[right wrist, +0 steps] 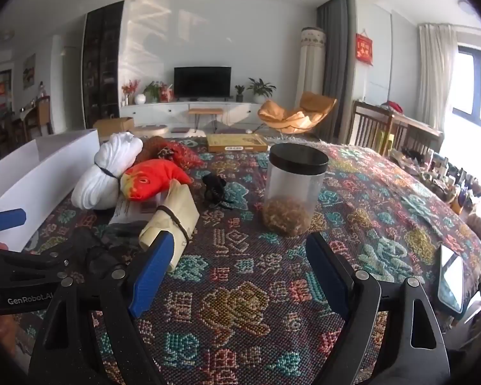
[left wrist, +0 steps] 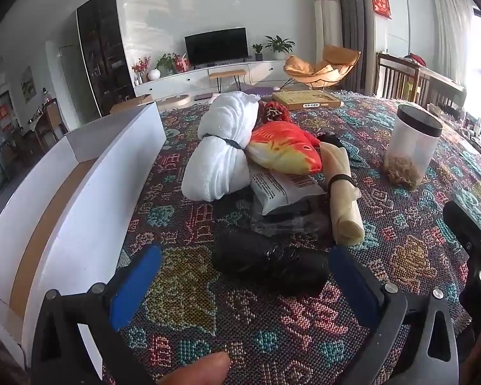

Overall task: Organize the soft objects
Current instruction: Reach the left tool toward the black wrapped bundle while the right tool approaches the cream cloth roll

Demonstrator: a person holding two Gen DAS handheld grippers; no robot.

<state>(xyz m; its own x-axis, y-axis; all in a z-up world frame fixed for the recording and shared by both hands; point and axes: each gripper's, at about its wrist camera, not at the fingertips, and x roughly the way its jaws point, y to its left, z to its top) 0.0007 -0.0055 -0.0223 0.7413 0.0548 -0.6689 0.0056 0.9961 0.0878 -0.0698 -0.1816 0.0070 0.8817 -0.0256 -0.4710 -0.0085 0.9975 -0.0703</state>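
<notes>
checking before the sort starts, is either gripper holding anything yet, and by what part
Nothing is held. The left gripper and right gripper both stand open over the patterned cloth, pads touching nothing.

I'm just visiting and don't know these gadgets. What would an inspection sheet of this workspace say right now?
Surface: patterned woven cloth covers the table.
Job's things: white towel bundle, red fish plush, cream cloth roll, black wrapped bundle, lying close together; white open box beside them.
Clutter: clear jar with black lid, printed packet under the fish, small black item, phone at the table edge, flat yellow box at the far edge.
Grippers: left gripper open, empty, nearest the black bundle; right gripper open, empty.
Cables: nothing seen.
Surroundings: living room with television and orange chair.
</notes>
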